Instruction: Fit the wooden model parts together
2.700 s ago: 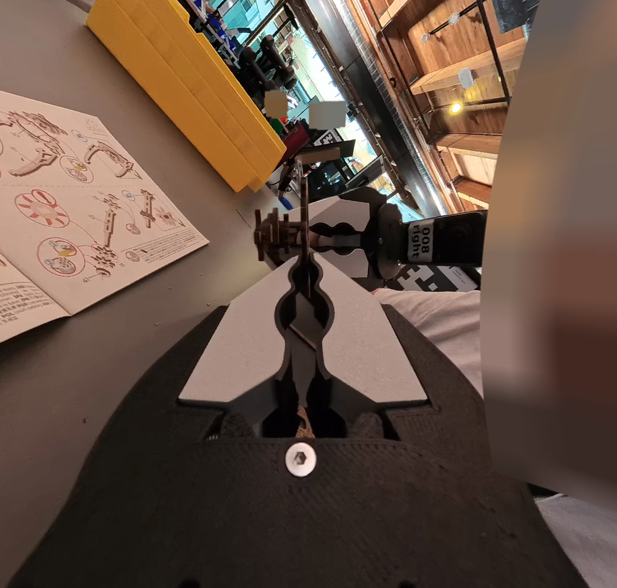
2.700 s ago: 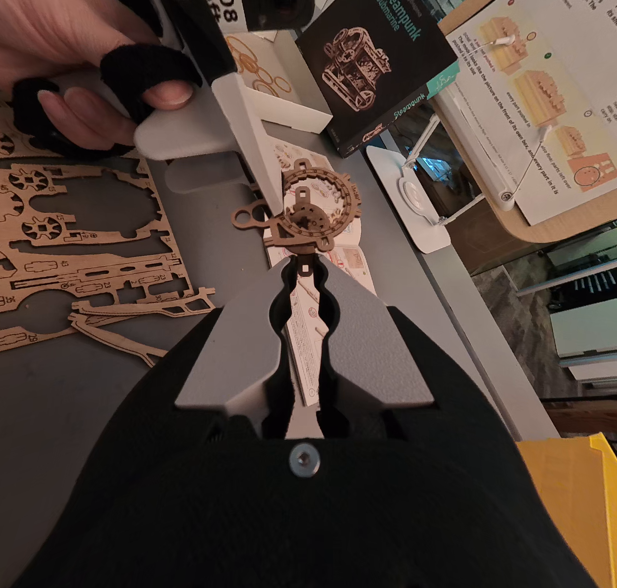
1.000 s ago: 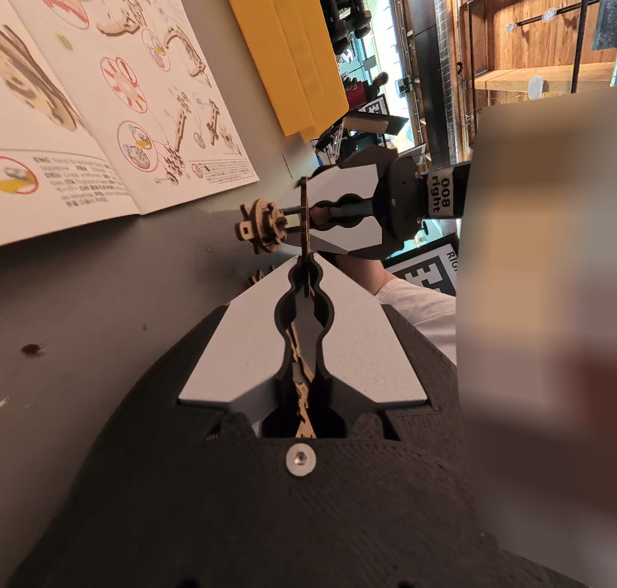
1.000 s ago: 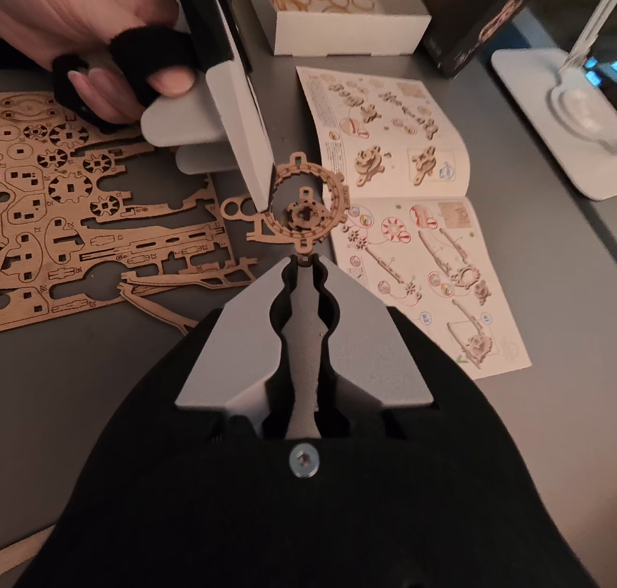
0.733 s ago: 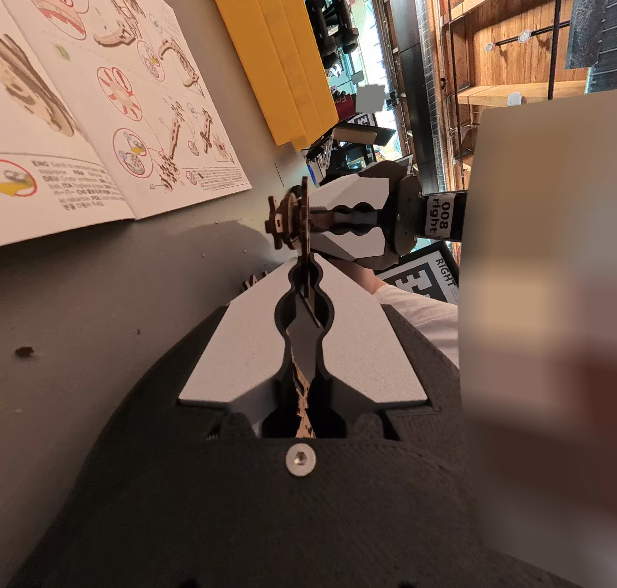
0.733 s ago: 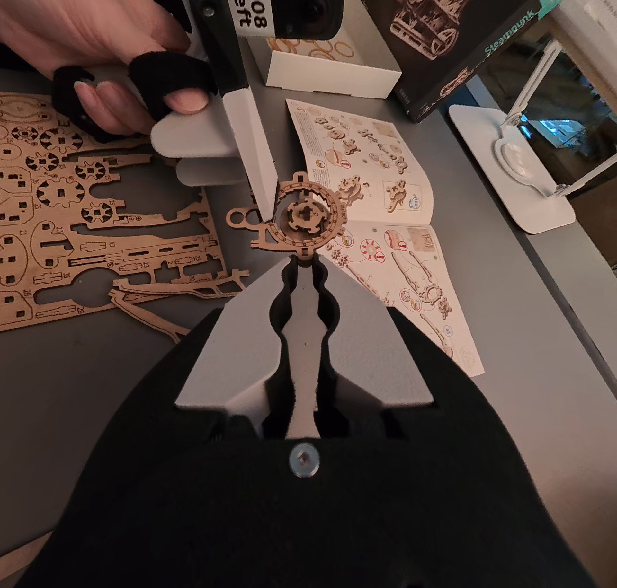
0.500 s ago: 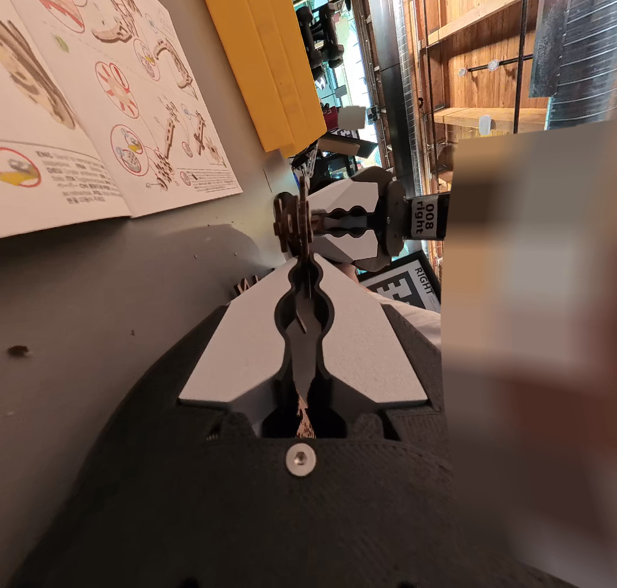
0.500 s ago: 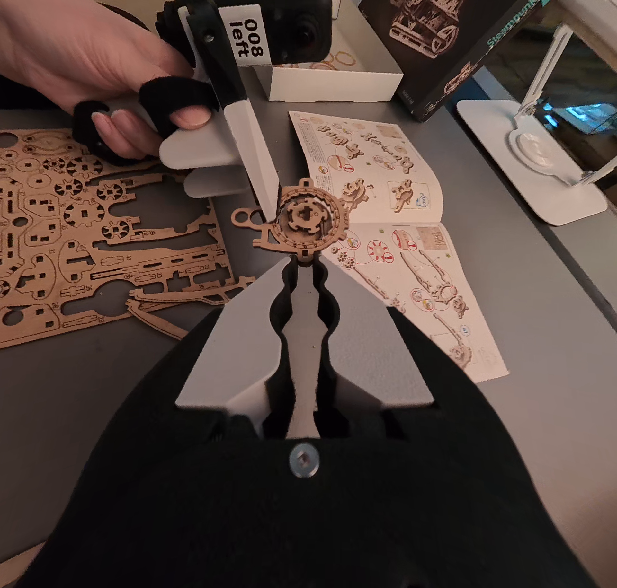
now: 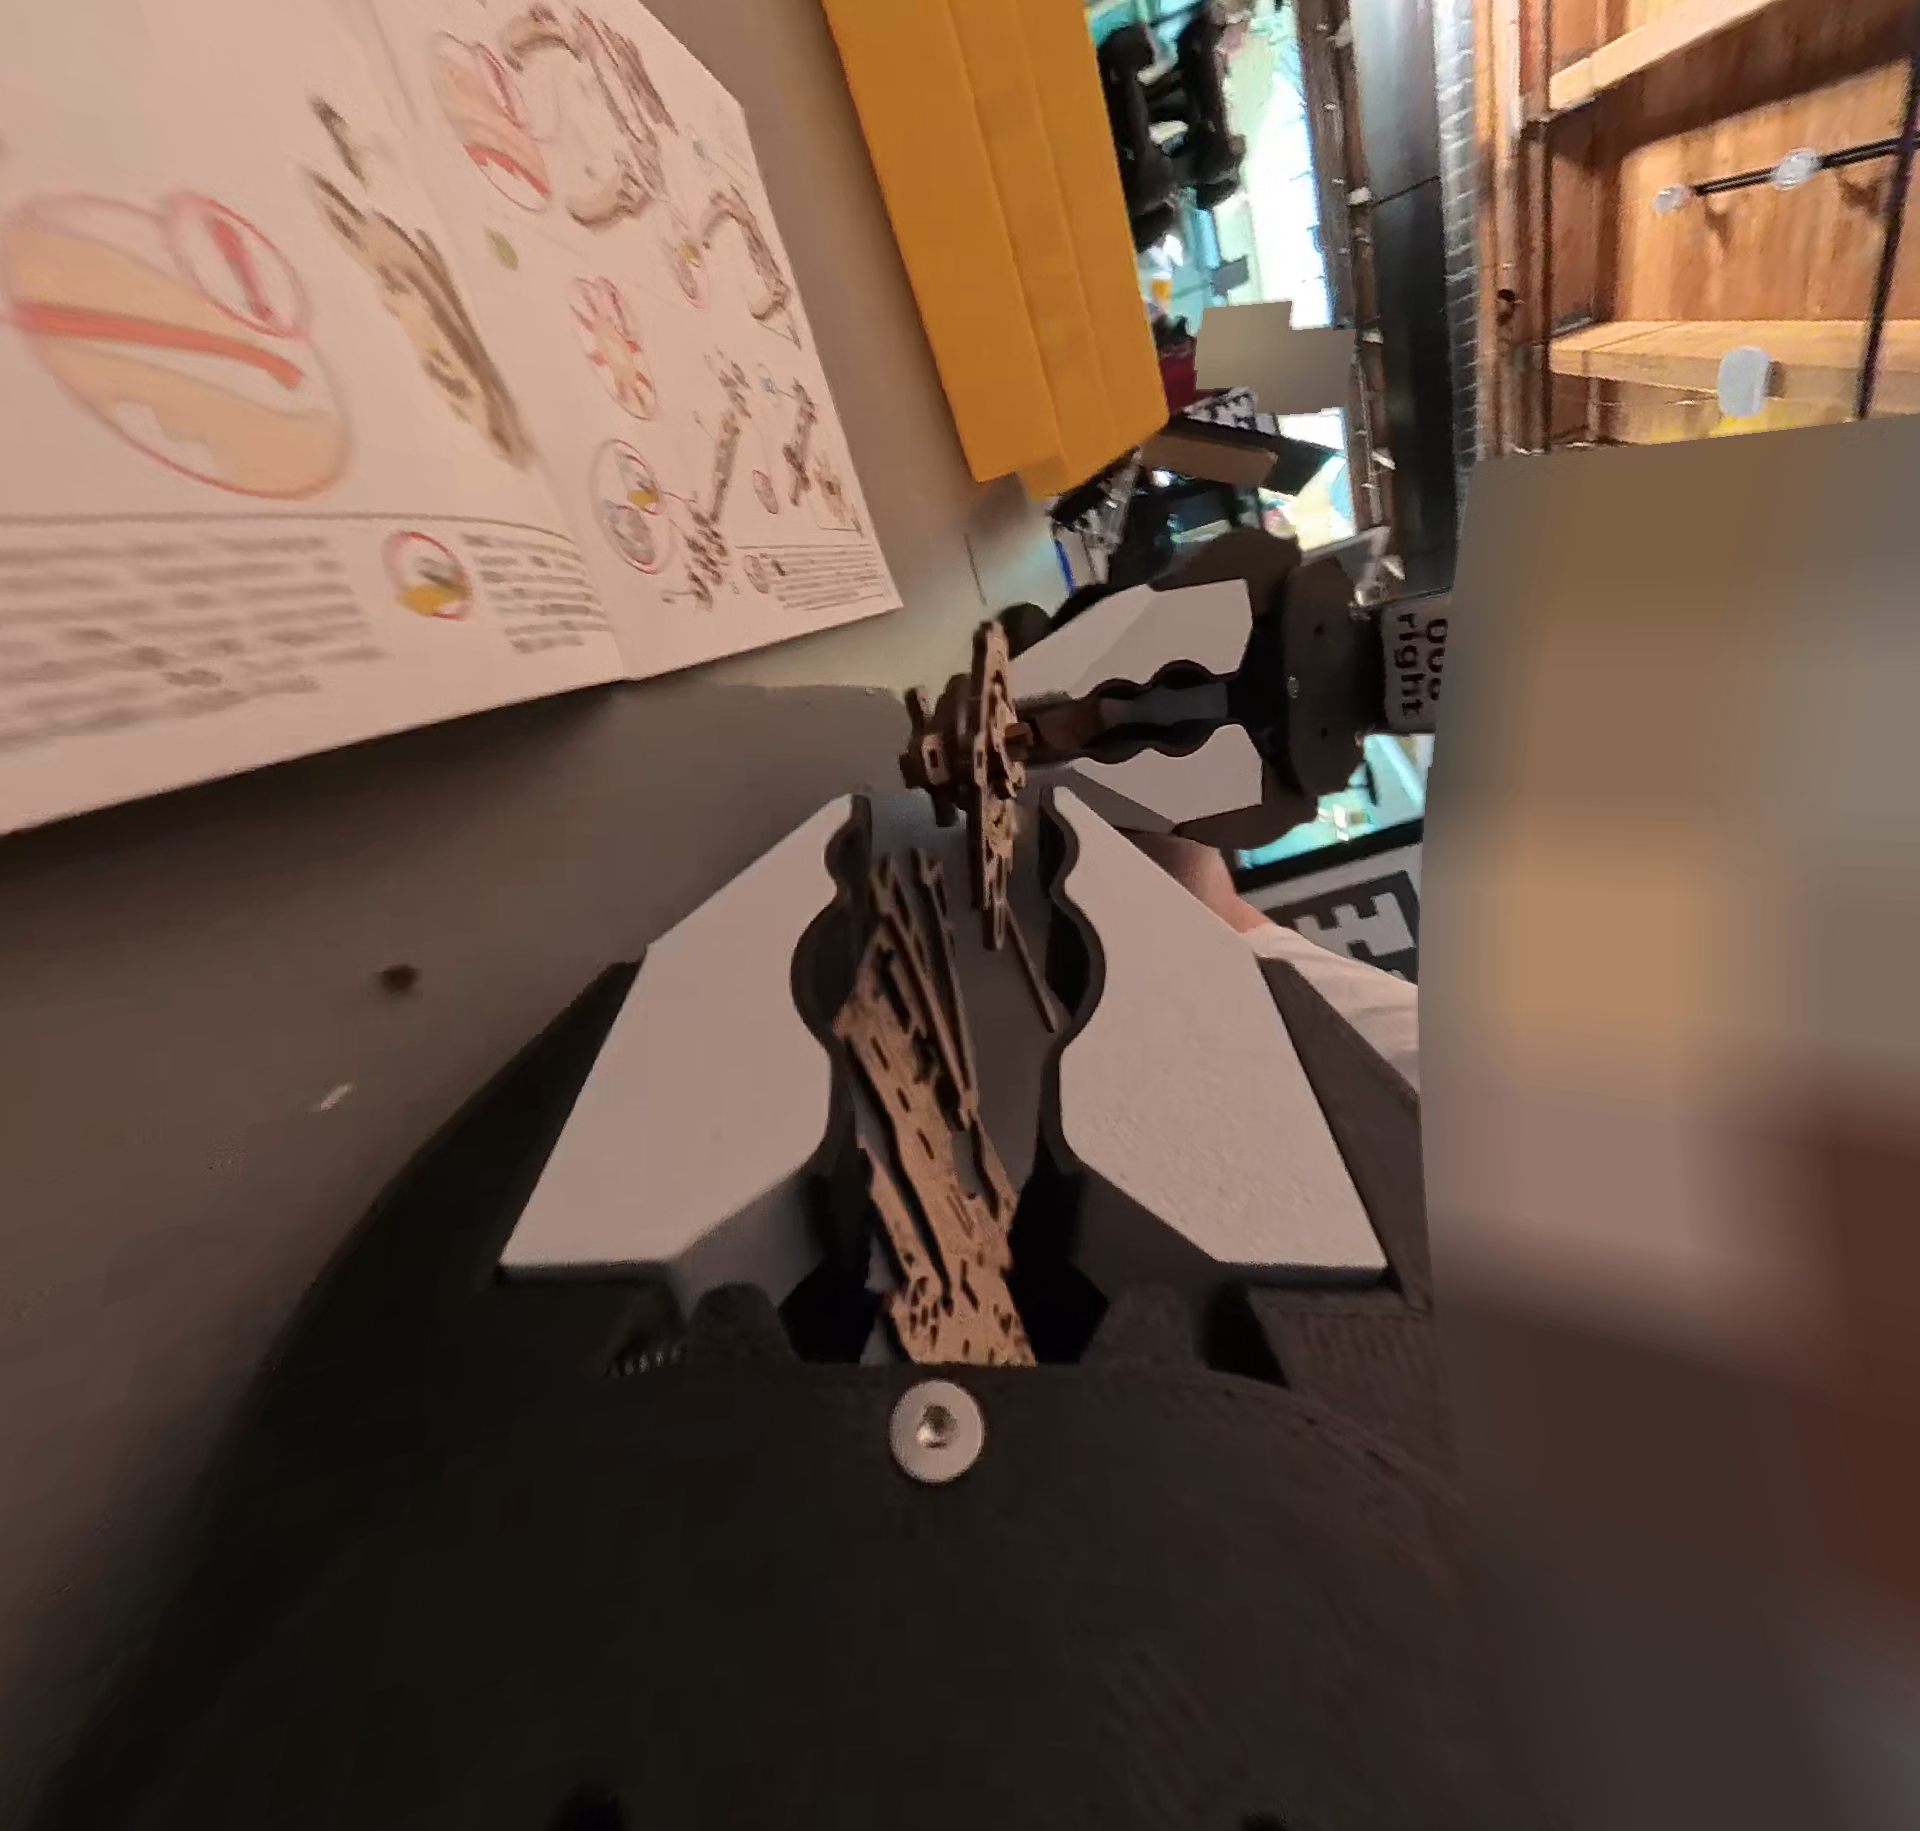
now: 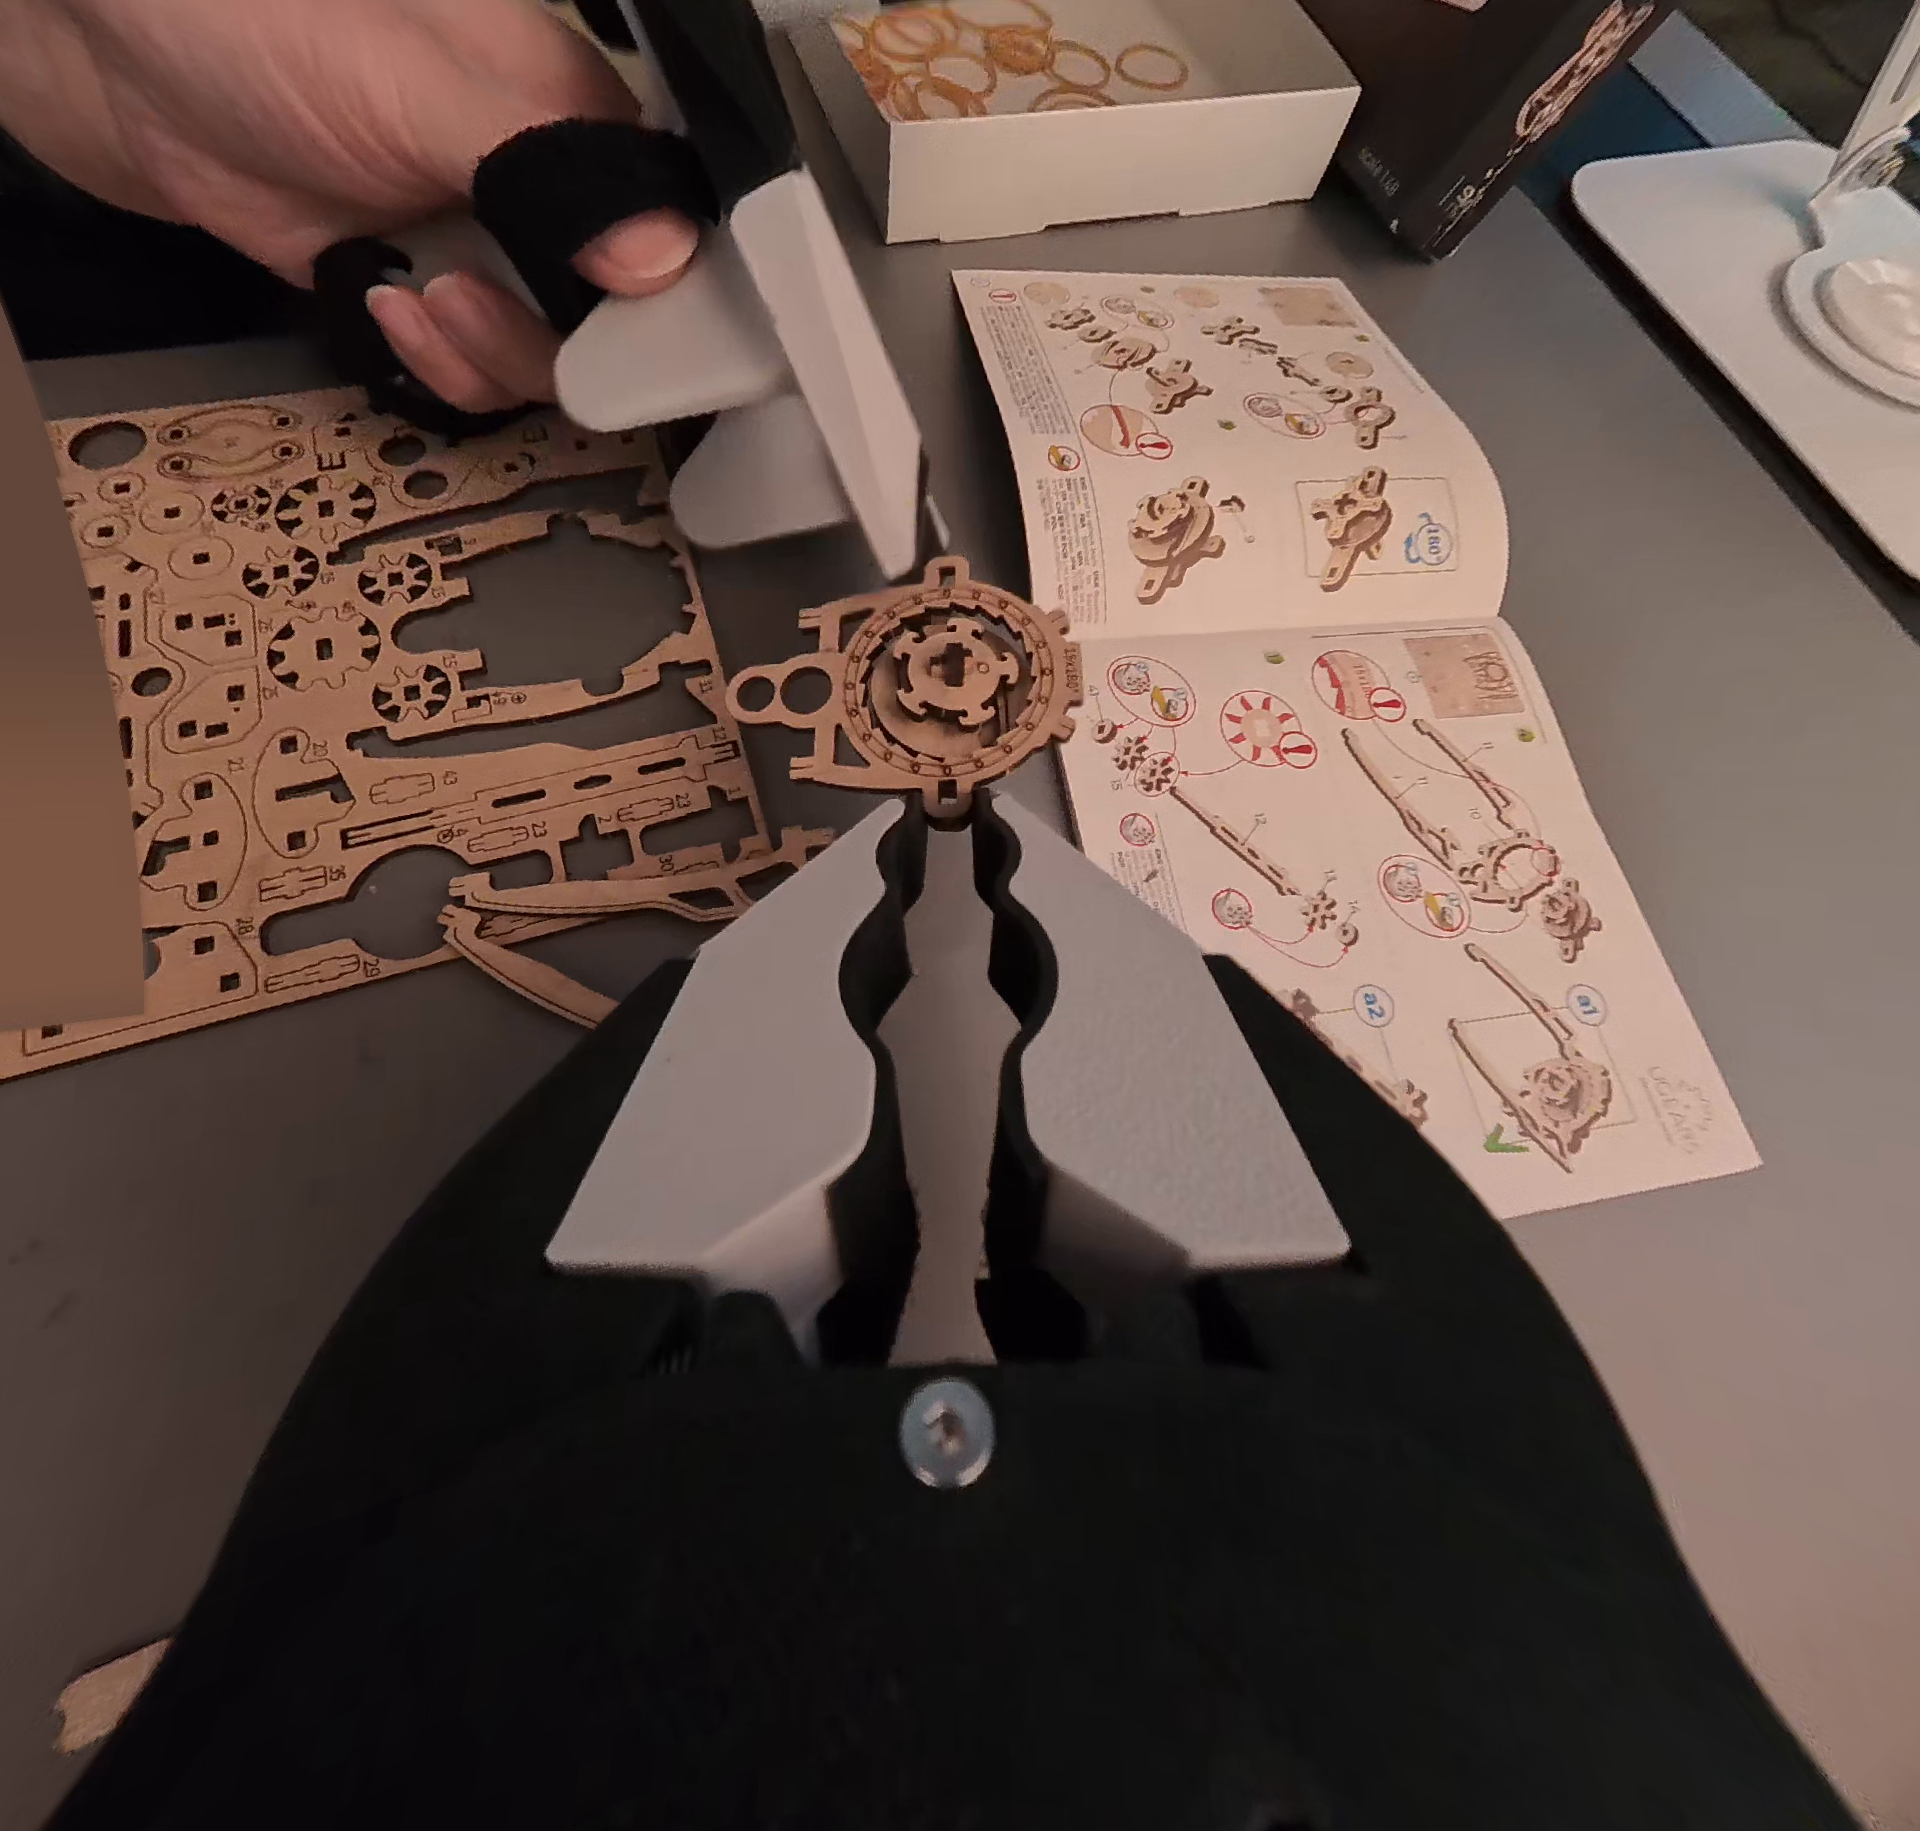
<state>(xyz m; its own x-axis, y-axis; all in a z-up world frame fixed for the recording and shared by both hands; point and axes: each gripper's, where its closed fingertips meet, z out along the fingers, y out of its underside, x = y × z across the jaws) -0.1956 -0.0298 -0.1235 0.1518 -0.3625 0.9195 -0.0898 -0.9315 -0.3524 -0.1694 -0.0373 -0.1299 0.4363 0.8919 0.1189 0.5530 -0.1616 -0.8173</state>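
A wooden ring with a gear hub in its middle [image 10: 945, 680] hangs above the grey table. My right gripper [image 10: 943, 817] is shut on the tab at the ring's bottom edge. In the left wrist view the ring [image 9: 982, 742] shows edge-on, with my right gripper [image 9: 1029, 732] behind it. My left gripper [image 9: 951, 815] is open, and the ring's lower edge sits loose between its fingertips. In the right wrist view my left gripper [image 10: 899, 545] hovers just above the ring's upper left, held by a person's hand [image 10: 312, 119].
A cut-out wooden part sheet [image 10: 364, 690] lies on the left of the table and an open instruction booklet [image 10: 1299, 690] on the right. Behind are a white box of rubber bands [image 10: 1091, 119], a dark kit box [image 10: 1538, 67], a white lamp base [image 10: 1766, 327] and a yellow bin [image 9: 1018, 202]. Only a small space, under 4 cm, lies between the two pairs of fingers.
The gear hub, at first out on its axle, now sits inside the ring. My left gripper has opened and let go of the ring. My right gripper still holds it.
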